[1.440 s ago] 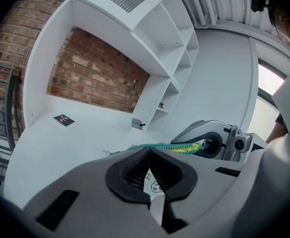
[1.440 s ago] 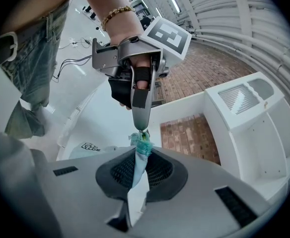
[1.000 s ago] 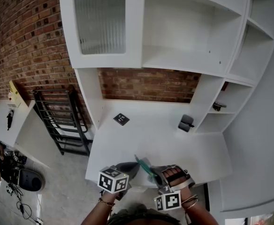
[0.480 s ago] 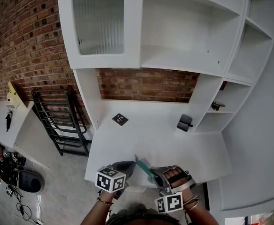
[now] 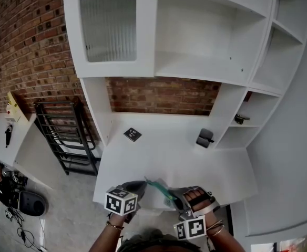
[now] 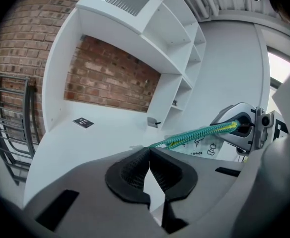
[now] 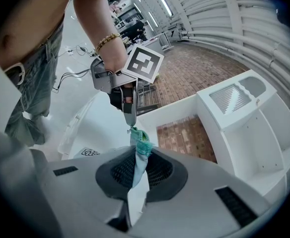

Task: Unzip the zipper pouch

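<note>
A: Where's the zipper pouch (image 5: 154, 194) sitting?
B: Being held over the white desk's (image 5: 169, 154) near edge, stretched between both grippers. Left gripper (image 6: 149, 148) is pinching one end of the teal zipper (image 6: 199, 133), right gripper (image 7: 137, 155) is clamping the other end.
A: Room?
B: Brick wall (image 5: 164, 96) is backing the white shelving (image 5: 206, 67); a black rack (image 5: 64, 135) is standing left of the desk; a marker card (image 5: 132, 134) is lying on the desk.

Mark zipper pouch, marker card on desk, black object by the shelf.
zipper pouch (image 6: 200, 133), left gripper view, teal zipper edge.
marker card (image 5: 132, 134), head view, its centre.
black object (image 5: 205, 138), head view, its body.
</note>
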Demonstrator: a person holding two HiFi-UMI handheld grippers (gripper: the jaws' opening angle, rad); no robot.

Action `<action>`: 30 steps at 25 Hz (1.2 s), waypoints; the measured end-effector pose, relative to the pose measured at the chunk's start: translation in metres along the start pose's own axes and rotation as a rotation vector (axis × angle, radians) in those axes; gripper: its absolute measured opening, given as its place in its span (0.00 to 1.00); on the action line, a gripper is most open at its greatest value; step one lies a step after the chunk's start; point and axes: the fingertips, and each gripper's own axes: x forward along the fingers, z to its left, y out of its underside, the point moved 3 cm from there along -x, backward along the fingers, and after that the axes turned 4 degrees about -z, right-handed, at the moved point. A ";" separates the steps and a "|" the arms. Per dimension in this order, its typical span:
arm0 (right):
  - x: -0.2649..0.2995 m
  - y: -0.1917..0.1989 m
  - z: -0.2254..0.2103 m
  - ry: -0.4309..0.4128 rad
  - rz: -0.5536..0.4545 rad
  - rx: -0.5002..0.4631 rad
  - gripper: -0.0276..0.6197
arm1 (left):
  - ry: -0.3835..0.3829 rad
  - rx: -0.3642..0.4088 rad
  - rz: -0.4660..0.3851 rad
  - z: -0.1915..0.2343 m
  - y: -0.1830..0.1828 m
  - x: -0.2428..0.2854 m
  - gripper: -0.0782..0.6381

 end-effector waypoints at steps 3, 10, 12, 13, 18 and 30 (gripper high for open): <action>-0.002 0.002 -0.001 0.004 0.001 0.003 0.05 | -0.014 -0.003 -0.003 0.002 0.001 -0.002 0.11; -0.003 0.002 0.002 0.001 -0.005 -0.001 0.05 | -0.017 -0.006 -0.002 0.003 0.004 -0.002 0.12; -0.003 0.001 0.003 0.001 -0.005 0.003 0.05 | -0.016 -0.006 -0.005 0.003 0.005 -0.003 0.12; -0.003 0.002 0.003 0.001 -0.005 0.007 0.05 | -0.017 -0.004 -0.012 0.003 0.004 -0.002 0.12; -0.002 0.004 -0.003 0.011 -0.018 0.054 0.05 | -0.035 0.046 -0.072 0.002 -0.003 -0.003 0.12; 0.008 0.017 -0.015 0.023 -0.010 0.149 0.05 | -0.004 0.089 -0.174 -0.009 -0.013 -0.026 0.21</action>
